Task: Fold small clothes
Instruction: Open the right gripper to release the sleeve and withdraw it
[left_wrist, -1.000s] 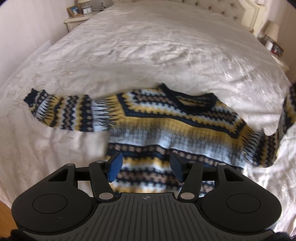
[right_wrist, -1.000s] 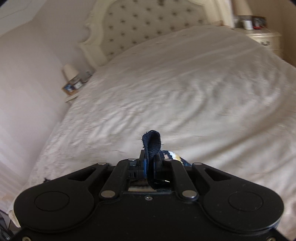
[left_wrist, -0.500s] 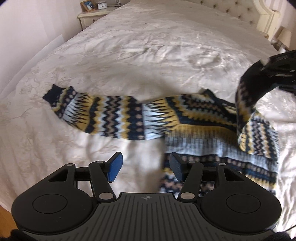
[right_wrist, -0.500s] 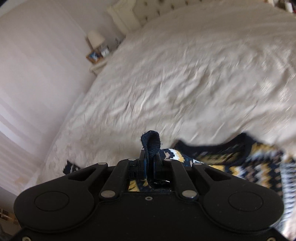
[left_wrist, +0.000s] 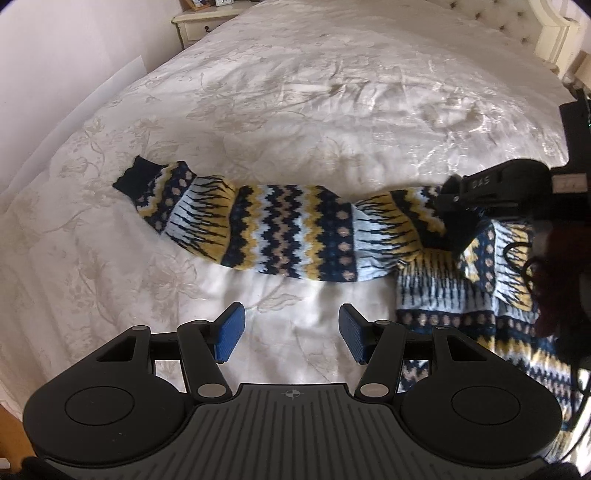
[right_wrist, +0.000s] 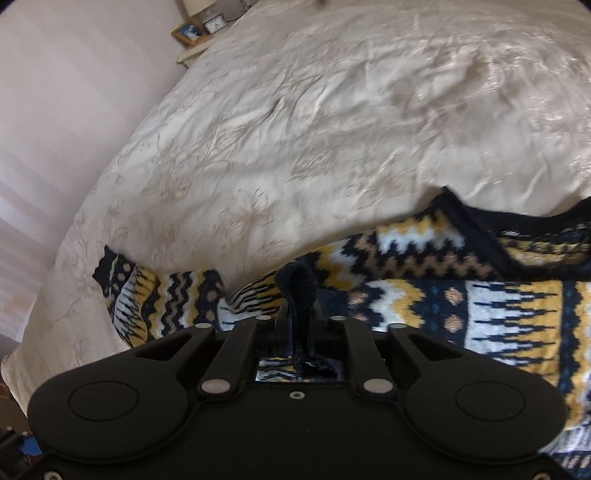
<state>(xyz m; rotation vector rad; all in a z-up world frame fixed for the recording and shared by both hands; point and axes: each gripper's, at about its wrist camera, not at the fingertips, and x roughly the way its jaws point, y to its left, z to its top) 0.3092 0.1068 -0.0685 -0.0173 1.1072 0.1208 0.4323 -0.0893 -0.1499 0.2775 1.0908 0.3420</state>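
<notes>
My right claw (right_wrist: 301, 321) sat low over the chest of the sweater (right_wrist: 461, 295), the dark cuff (right_wrist: 295, 284) of its right sleeve upright between the fingers. The jaws had just been easing apart, yet the cuff was not free of them; I judged the pads were only loosely on it, so I could not tell for sure whether it was gripped. My left claw (left_wrist: 290, 334) hung open and empty above bare bedspread (left_wrist: 295, 110), just short of the other sleeve (left_wrist: 280, 232), which lay stretched out flat toward the left with its cuff on the bed.

The sweater lay spread on the bed, one sleeve carried across the body. To do this step well, I judged the cuff should be let go only once the sleeve lay flat and straight across the chest, not bunched near the neckline (right_wrist: 480, 225); then the claw should lift straight off so the knit did not drag.

A nightstand (left_wrist: 201, 24) with a framed picture (right_wrist: 188, 33) and a small clock (right_wrist: 215, 24) stood well apart at the head of the bed. Nothing blocked the left sleeve.
</notes>
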